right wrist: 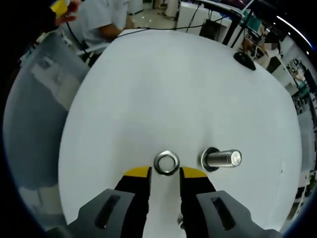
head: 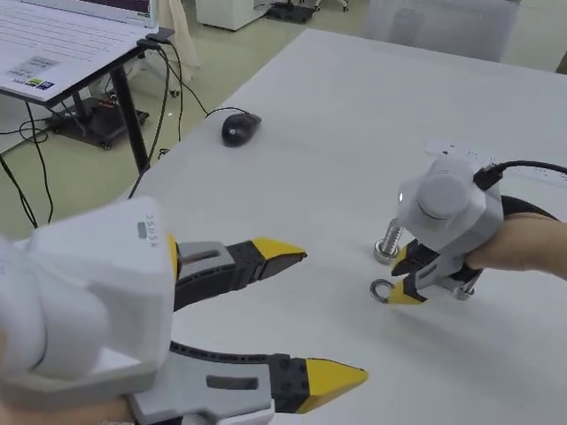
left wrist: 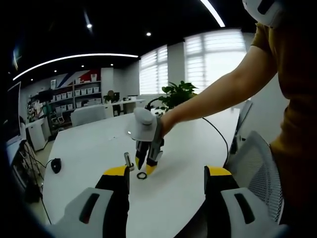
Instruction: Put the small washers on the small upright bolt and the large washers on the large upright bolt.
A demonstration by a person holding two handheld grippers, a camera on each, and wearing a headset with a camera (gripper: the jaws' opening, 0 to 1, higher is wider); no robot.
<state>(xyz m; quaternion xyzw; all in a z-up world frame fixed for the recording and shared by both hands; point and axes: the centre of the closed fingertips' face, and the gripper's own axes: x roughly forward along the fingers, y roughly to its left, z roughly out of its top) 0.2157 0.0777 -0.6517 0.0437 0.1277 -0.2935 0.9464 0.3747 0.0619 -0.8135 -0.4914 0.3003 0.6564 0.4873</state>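
A large steel bolt (head: 388, 241) stands upright on the white table (head: 337, 115), with a washer (head: 381, 289) lying flat just in front of it. My right gripper (head: 404, 278) points down at the table, its yellow tips right beside that washer. In the right gripper view the washer (right wrist: 166, 162) lies just ahead of the narrowly open right gripper (right wrist: 165, 174), with nothing between its jaws, and the bolt (right wrist: 221, 159) stands to its right. My left gripper (head: 310, 314) hovers wide open and holds nothing. From the left gripper (left wrist: 167, 171) view, bolt (left wrist: 128, 159) and washer (left wrist: 141, 175) lie ahead.
A black computer mouse (head: 239, 129) sits near the table's left edge. Beyond that edge a laptop (head: 53, 44) stands on a stand with cables. A small metal part (head: 461, 290) shows half-hidden behind my right gripper. An office chair (left wrist: 257, 163) stands near the table.
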